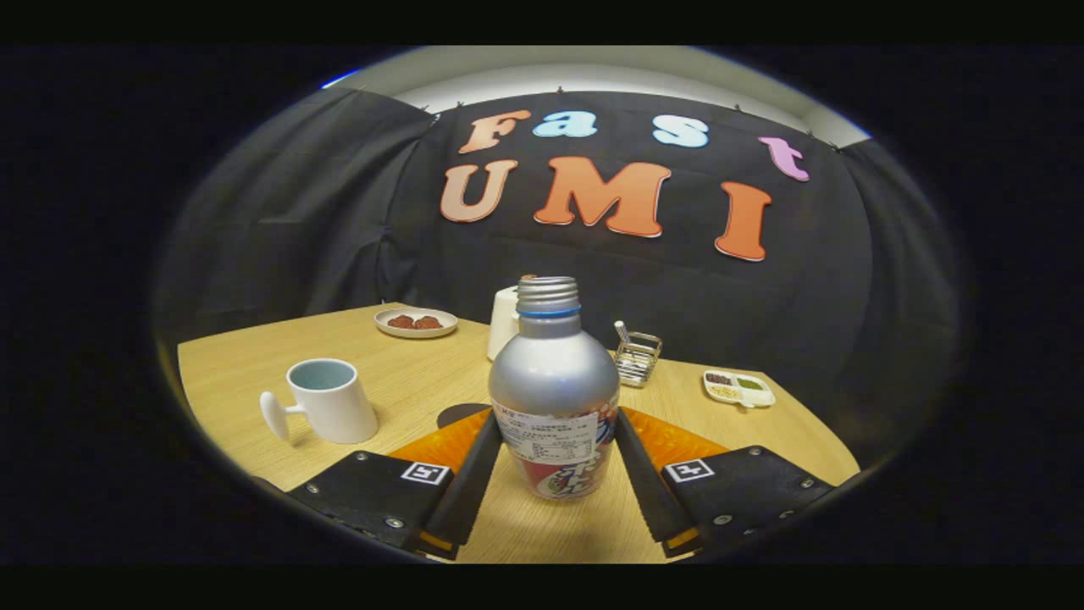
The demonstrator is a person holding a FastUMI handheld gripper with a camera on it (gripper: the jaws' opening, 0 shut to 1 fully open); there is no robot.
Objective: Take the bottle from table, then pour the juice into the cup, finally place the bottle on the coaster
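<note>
Bottle held, cup off to the left

Your gripper (555, 445) clamped both fingers on the upright, uncapped bottle (555, 385); it stood between them; the cup (330, 400) sat beyond, leftward on the table (406, 381).

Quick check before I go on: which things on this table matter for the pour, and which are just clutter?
Job: bottle, gripped between the jaws; gripper; mug; dark coaster behind the bottle.

Clutter: snack plate, white container, wire basket, divided dish.
</note>
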